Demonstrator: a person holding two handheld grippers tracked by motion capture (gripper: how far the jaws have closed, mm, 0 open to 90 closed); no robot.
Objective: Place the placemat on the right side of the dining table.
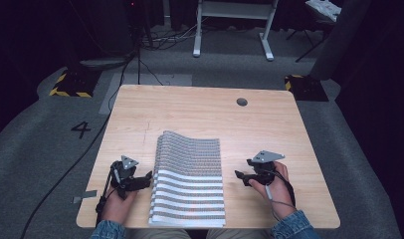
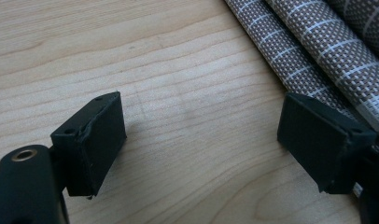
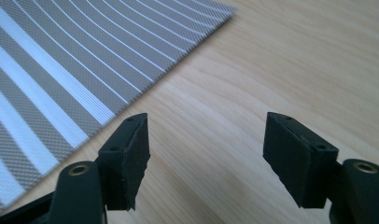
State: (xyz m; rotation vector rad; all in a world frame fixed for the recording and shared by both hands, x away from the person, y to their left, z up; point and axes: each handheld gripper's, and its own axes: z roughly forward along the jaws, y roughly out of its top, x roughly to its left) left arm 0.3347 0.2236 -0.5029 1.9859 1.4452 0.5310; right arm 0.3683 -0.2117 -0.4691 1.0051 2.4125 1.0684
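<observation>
The striped mat is lying flat in the middle of the near half of the counter, its near edge reaching almost to the counter's front edge. It is woven in grey-brown and white bands, the white bands broad toward the person and thin farther away. Along its left side several layers are showing, stacked and slightly stepped; in the left gripper view these are appearing as rounded, folded edges of checked weave lying side by side.

The left gripper is sitting just beside the mat's left edge, held in the person's left hand, with its jaws pointing toward the mat. In the left gripper view the jaws are standing wide apart with bare wood between them, and the farther jaw is sitting right against the mat's folded edge, though whether it is touching cannot be told.

The right gripper is resting near the mat's right edge but apart from it, held in the person's right hand, its cable trailing back over the wrist. In the right gripper view its jaws are also spread wide, gripping nothing, with bare counter between them and the mat's striped surface stretching away to the upper left.

A small round hole is showing in the counter's far right part, well away from the mat.
</observation>
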